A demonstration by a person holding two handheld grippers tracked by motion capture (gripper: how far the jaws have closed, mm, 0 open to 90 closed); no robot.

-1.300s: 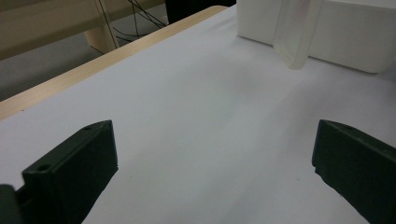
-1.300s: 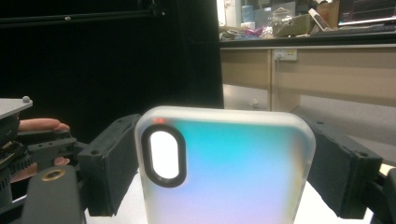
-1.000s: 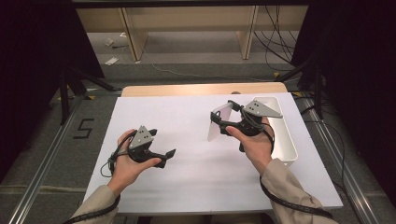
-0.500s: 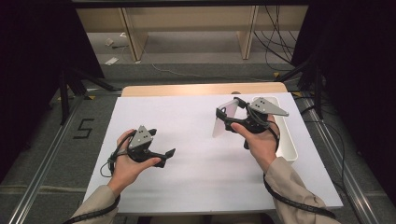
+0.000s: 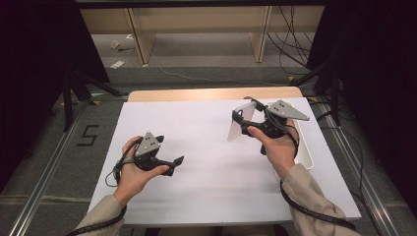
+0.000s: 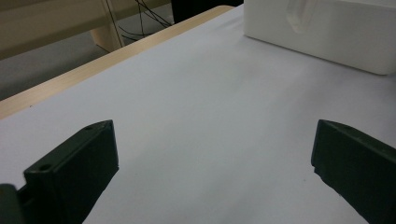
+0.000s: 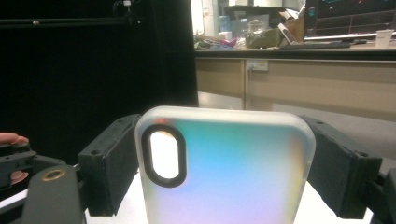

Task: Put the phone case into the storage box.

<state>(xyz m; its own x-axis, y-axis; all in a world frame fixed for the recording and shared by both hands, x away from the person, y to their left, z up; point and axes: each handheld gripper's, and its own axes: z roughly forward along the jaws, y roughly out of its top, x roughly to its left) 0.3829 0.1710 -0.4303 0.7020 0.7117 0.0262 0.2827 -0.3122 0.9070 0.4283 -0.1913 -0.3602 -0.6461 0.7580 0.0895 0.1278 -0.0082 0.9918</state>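
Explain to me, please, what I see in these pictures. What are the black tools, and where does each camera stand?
A person sits at a white table and holds a hand tool with two black jaws in each hand. One camera looks down from above; one rides on each tool. The left gripper hangs open over bare table, its jaws wide apart. The right gripper grips a phone case by its sides, with the oval camera hole showing. A white tray stands at the table's right edge.
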